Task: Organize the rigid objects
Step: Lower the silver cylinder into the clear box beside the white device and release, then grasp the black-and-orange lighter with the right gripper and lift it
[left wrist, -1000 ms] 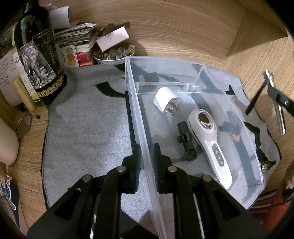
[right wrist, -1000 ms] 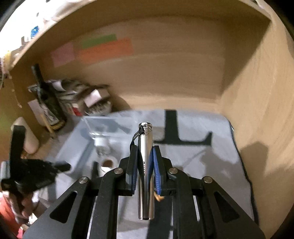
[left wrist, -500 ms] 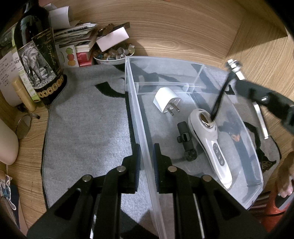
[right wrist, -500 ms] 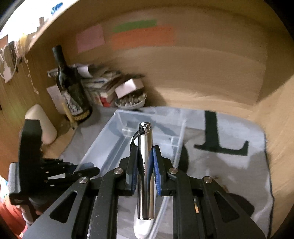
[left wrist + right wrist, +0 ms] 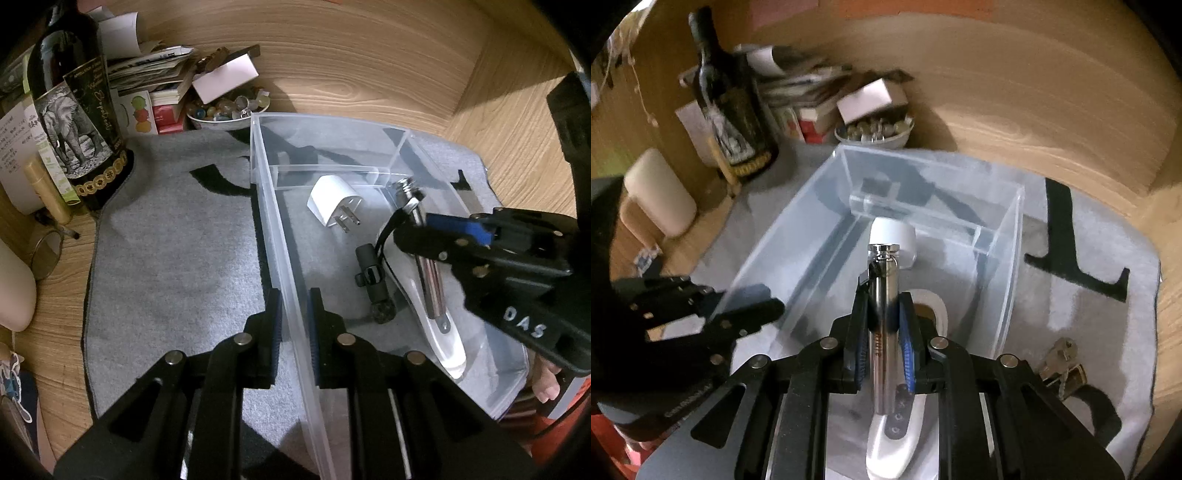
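Note:
A clear plastic bin (image 5: 388, 155) (image 5: 798, 229) sits on a grey mat. My left gripper (image 5: 295, 325) is shut on the bin's near left wall. My right gripper (image 5: 884, 343) is shut on a silver metal cylinder (image 5: 884, 317) (image 5: 428, 273) with a black cord, held above the inside of the bin. In the bin lie a white plug adapter (image 5: 332, 199) (image 5: 892, 236), a small black device (image 5: 373, 280) and a white handheld device (image 5: 447, 350) (image 5: 894, 439), partly hidden by the cylinder.
A dark wine bottle (image 5: 74, 110), stacked papers and boxes (image 5: 159, 85) and a bowl of small stones (image 5: 225, 110) stand at the back left. A bunch of keys (image 5: 1060, 365) lies on the mat (image 5: 177, 258) right of the bin. Wooden walls close the back and right.
My right gripper has moved left and down with the silver cylinder, from beside the bin to over its inside. My left gripper has kept its hold on the bin wall.

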### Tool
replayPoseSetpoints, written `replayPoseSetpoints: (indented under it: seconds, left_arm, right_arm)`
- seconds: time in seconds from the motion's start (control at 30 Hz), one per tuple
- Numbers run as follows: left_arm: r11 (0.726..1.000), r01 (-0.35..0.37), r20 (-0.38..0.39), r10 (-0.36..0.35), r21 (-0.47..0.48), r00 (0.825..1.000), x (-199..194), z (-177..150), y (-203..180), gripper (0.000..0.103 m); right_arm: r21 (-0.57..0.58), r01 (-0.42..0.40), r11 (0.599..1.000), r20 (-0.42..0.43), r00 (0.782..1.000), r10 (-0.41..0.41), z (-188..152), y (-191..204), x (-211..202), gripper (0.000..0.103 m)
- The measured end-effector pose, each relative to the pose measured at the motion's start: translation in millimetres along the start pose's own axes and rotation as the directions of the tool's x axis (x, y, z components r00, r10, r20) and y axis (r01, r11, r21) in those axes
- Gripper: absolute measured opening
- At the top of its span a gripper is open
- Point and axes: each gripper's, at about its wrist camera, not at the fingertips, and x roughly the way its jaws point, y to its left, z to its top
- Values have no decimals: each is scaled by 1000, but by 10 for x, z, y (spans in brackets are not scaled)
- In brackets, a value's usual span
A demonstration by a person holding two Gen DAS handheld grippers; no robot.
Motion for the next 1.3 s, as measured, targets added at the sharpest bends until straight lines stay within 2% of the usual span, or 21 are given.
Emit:
replayPoseSetpoints:
  seconds: [0.13,0.43,0.63,0.8,1.0,1.1,1.3]
  left_arm:
    - [1000,0,0,0,0,1000,-3,-2,0,13]
    - [1000,-3,0,3,3,1000,-10,-8,-9,13]
    - [1000,-3,0,3,3,1000,-13,-10,-5,13]
    - [1000,-4,0,4,4,1000,-10,-10,-8,13]
    - [1000,-3,1,3,4,1000,-13,-13,-12,13]
    - [1000,-4,1,4,5,1000,-13,-13,-12,13]
    - [1000,-4,1,4,5,1000,-10,-12,-16,13]
  right_arm:
    - [-31,15,999,-38,999,-16,0,15,77,15]
    - [-54,19,998,-29,999,-21,-3,49,46,16]
    - [-56,42,998,39,998,-40,-12,39,-159,33]
    - [-21,114,993,133,985,-110,-11,-81,-457,51]
    - [92,175,980,179,966,-189,-62,-491,-754,56]
    - [152,213,965,160,958,-237,-138,-715,-768,57]
    - [229,279,932,28,956,-293,-387,-1092,-473,57]
